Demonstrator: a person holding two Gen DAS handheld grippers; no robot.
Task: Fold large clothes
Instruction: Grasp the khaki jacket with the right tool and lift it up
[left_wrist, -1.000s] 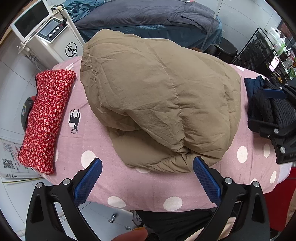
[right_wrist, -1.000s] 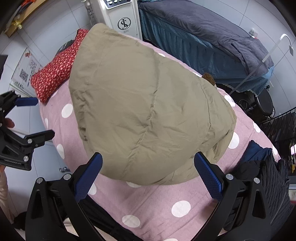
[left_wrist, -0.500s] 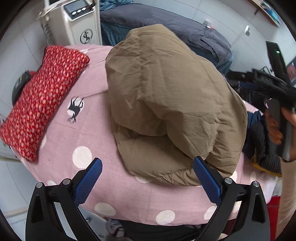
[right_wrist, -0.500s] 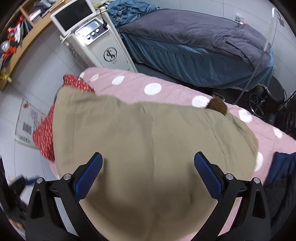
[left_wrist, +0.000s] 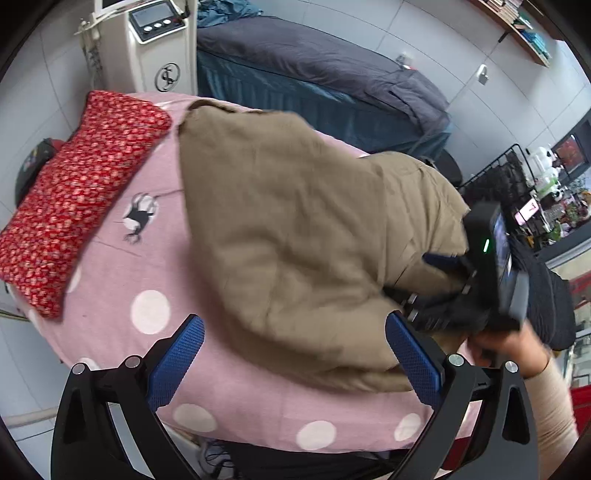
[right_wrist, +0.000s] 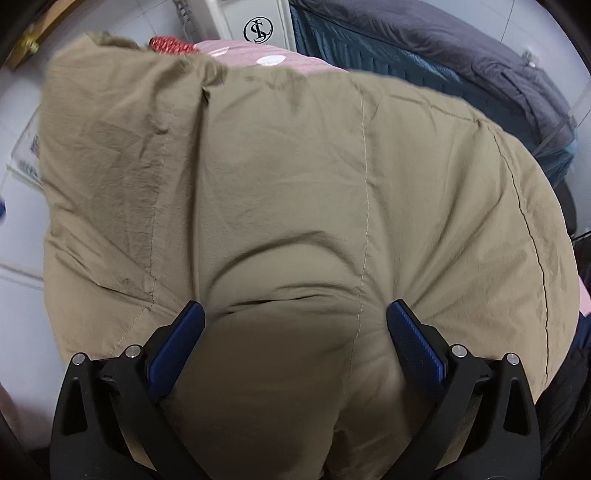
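A large tan padded jacket (left_wrist: 295, 229) lies folded in a puffy bundle on the pink polka-dot table cover (left_wrist: 122, 280). My left gripper (left_wrist: 295, 354) is open and empty, held above the near edge of the bundle. My right gripper (right_wrist: 295, 332) is open and pressed down into the top of the jacket (right_wrist: 295, 177), with the fabric bulging between its spread fingers. In the left wrist view the right gripper (left_wrist: 443, 266) shows at the bundle's right side.
A red floral cushion (left_wrist: 74, 199) lies on the table's left side. Dark folded clothes (left_wrist: 550, 295) sit at the right end. A white machine (left_wrist: 159, 48) and a bed with a grey cover (left_wrist: 314, 62) stand behind the table.
My right gripper has come down from above onto the jacket and now presses into it. The bundle has flattened. My left gripper has shifted slightly and stays open.
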